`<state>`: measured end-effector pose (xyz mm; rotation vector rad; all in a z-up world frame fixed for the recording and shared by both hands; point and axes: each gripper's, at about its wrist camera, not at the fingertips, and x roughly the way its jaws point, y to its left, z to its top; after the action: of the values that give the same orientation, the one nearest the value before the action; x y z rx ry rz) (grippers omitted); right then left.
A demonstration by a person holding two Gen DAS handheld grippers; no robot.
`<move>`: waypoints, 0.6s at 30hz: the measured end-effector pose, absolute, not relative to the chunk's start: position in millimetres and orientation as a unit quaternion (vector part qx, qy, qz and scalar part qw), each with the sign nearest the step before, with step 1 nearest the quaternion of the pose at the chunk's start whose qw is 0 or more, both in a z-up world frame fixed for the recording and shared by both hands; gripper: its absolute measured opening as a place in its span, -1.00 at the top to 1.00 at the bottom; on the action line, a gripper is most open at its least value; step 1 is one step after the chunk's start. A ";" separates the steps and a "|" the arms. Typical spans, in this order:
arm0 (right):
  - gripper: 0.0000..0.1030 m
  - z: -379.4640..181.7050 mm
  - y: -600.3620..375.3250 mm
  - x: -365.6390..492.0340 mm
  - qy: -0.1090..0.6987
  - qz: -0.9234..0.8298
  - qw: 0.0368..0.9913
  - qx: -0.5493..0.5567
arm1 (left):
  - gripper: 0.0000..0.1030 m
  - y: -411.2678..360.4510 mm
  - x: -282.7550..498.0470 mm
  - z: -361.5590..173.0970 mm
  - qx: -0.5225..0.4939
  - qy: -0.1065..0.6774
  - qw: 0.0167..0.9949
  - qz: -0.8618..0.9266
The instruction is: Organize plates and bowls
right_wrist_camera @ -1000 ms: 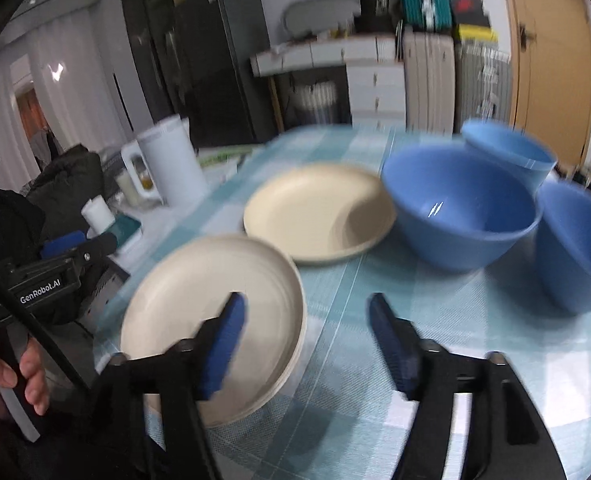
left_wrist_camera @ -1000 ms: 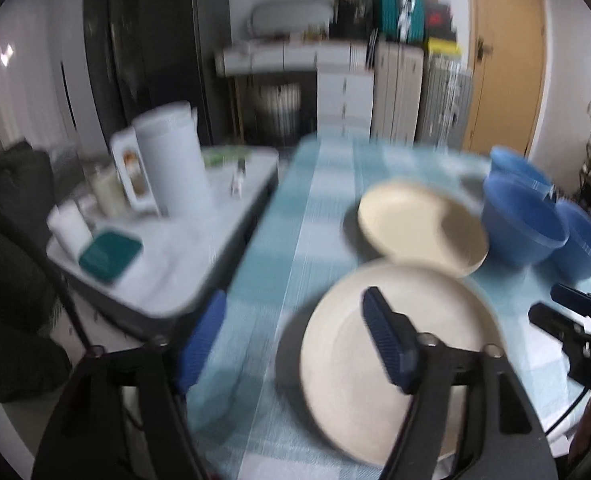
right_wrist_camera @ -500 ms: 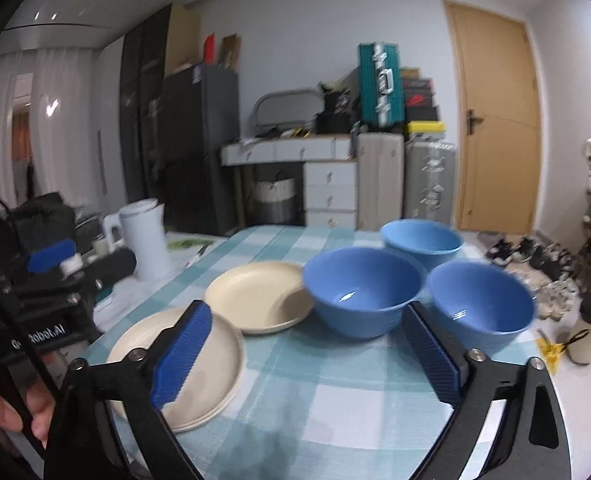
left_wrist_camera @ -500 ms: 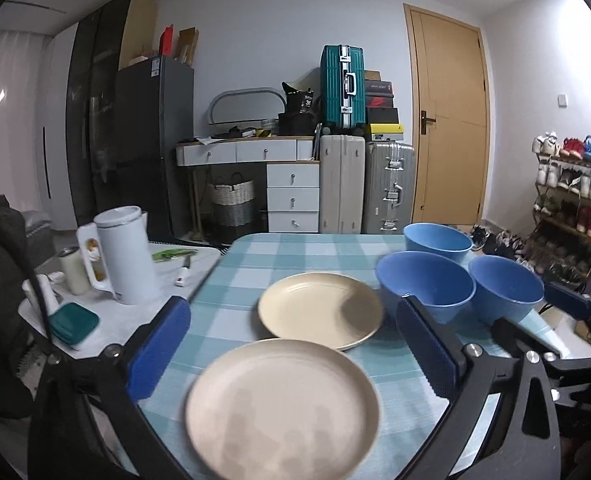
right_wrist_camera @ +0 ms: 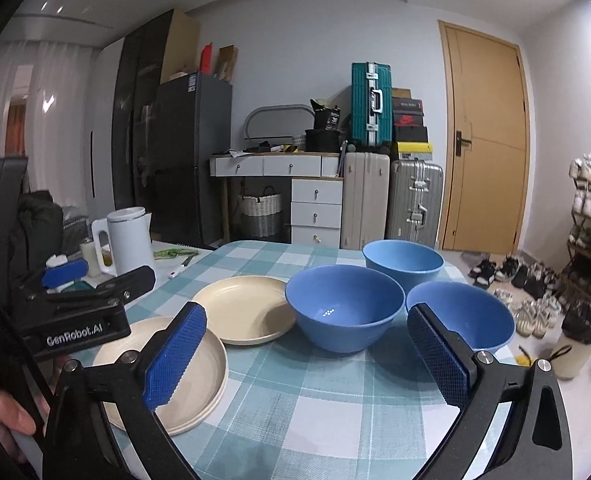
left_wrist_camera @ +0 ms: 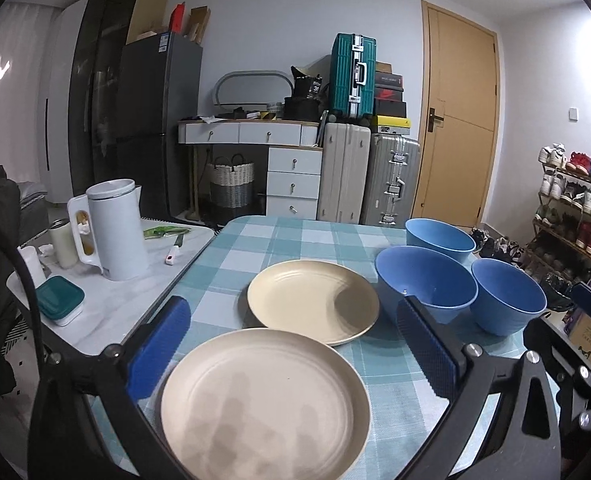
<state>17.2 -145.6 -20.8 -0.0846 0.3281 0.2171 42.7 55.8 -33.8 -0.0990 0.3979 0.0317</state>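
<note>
checked teal cloth desk [left_wrist_camera: 295, 240], two round cream plates [left_wrist_camera: 267, 400], three smooth blue bowls [right_wrist_camera: 343, 308]; left tongs [left_wrist_camera: 291, 352] and right tongs [right_wrist_camera: 307, 360] spread wide, just opened, empty.

The near rim of the nearest cream round plate [left_wrist_camera: 263, 404] is cut off by the left wrist view's lower edge. In the right wrist view, part of that plate is hidden behind a blue-padded finger [right_wrist_camera: 174, 356]. The far light-blue bowl [right_wrist_camera: 402, 263] is partly hidden by 2 nearer blue bowls [right_wrist_camera: 343, 308].

Cream plates [left_wrist_camera: 313, 304], blue bowls [right_wrist_camera: 343, 306]
</note>
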 end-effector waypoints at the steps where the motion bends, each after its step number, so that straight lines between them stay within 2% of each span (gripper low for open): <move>1: -0.99 -21.9 -144.3 16.9 0.163 0.109 0.980 -0.044 | -1.00 57.5 42.9 -34.5 -0.050 0.199 0.979 0.018; 18: -0.99 -31.8 -135.6 23.0 0.187 0.121 0.973 -0.058 | -1.00 75.0 52.0 -42.4 -0.045 0.229 0.972 0.033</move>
<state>23.0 -135.6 -31.8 -0.1170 0.3783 0.2450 52.0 75.0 -42.4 -0.0905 0.4630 0.0662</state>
